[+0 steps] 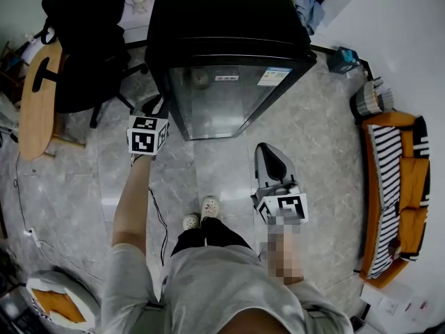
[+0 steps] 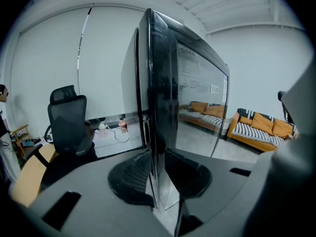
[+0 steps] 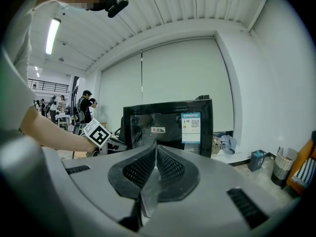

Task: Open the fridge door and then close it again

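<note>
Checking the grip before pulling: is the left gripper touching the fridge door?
Touching. The left gripper view shows the fridge door edge clamped between the pads of the left gripper, with no gap.

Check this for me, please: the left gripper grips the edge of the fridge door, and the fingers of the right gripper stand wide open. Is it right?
Not fully. The fingers of the right gripper are shut together, with nothing between them, as the right gripper view shows. The left gripper does grip the edge of the fridge door.
</note>
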Demonstrator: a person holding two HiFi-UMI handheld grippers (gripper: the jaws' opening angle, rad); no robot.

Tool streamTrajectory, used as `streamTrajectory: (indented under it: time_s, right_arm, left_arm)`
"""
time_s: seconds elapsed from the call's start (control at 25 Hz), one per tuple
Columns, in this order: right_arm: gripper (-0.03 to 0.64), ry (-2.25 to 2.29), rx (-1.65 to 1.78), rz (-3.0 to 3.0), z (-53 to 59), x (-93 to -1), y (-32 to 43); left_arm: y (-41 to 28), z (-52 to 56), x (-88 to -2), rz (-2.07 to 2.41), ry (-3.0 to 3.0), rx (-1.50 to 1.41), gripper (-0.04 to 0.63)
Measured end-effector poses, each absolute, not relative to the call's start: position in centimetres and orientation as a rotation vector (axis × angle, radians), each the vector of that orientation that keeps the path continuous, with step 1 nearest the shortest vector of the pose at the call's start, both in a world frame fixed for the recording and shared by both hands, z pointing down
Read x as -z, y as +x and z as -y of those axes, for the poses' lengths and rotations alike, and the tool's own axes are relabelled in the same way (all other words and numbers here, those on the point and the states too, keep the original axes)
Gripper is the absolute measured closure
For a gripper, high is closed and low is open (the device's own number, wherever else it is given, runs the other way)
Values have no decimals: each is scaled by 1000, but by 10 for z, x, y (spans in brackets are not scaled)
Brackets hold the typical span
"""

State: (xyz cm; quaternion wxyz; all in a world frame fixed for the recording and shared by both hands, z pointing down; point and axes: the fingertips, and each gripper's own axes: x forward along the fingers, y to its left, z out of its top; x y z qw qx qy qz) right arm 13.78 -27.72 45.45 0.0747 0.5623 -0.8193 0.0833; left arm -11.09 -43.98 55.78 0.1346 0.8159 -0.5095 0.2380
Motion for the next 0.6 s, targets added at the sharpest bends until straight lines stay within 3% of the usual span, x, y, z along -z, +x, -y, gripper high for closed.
streamTrajectory:
  time_s: [0.2, 0.6]
  right_arm:
    - [592, 1685, -242, 2466, 274, -450, 133]
    - [592, 1685, -219, 2478, 263, -440, 123]
  left_arm:
    - [-118, 429, -549, 1536, 2360, -657, 572]
    - [-113, 379, -527, 1494, 2422, -578, 580]
